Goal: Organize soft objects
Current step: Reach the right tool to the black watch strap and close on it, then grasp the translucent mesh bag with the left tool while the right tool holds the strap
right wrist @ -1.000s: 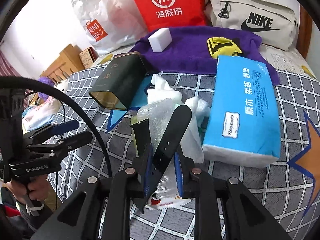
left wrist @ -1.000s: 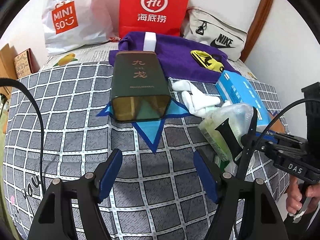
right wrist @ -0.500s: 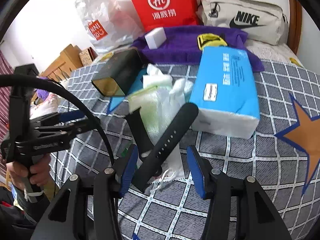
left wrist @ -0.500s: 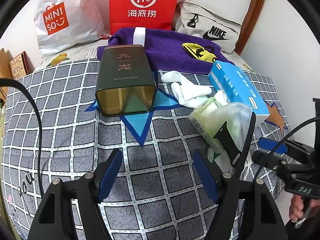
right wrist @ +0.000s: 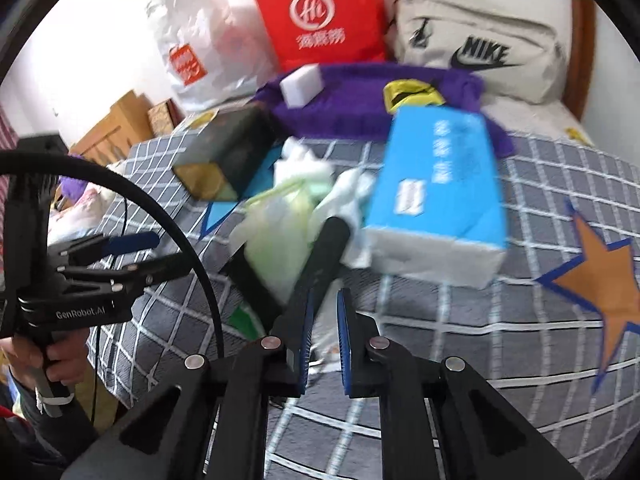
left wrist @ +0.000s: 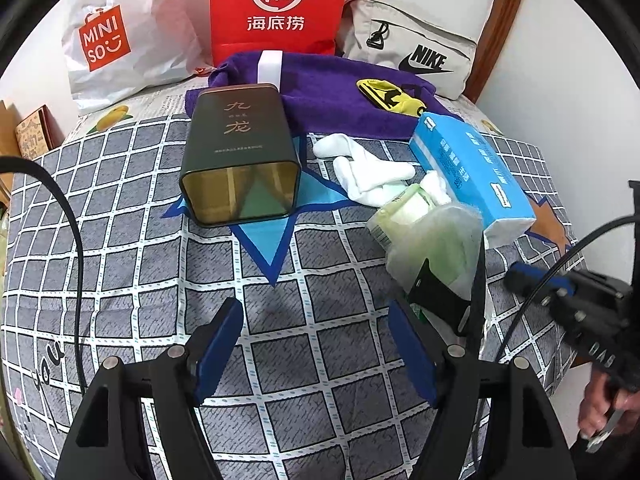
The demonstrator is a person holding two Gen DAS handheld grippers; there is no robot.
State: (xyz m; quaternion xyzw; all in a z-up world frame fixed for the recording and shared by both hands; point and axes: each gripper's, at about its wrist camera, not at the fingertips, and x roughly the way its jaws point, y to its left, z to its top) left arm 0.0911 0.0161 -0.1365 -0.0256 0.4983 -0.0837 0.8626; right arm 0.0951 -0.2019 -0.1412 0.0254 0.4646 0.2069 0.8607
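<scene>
A black watch strap [right wrist: 324,256] lies across a clear plastic bag of pale green items [right wrist: 276,232] on the checked bedspread. My right gripper [right wrist: 325,296] is closing, its blue pads almost together with nothing between them; the strap runs just outside its left finger. In the left wrist view the same strap [left wrist: 478,280] and bag [left wrist: 432,236] sit right of my left gripper [left wrist: 313,306], which is open and empty over bare bedspread. White socks [left wrist: 368,176] lie beyond the bag. A blue tissue pack [left wrist: 472,172] lies to their right.
A dark green tin [left wrist: 240,152] lies on its side, mouth toward me. Behind it a purple towel [left wrist: 328,88] carries a white sponge [left wrist: 270,66] and a yellow item [left wrist: 388,96]. Shopping bags and a Nike bag [left wrist: 416,52] line the wall. The bed edge falls away on the right.
The right gripper, shut on the black strap a second ago, opened, let it drop onto the bag, drew back a little and closed again without it. The left gripper stayed open and nearly still.
</scene>
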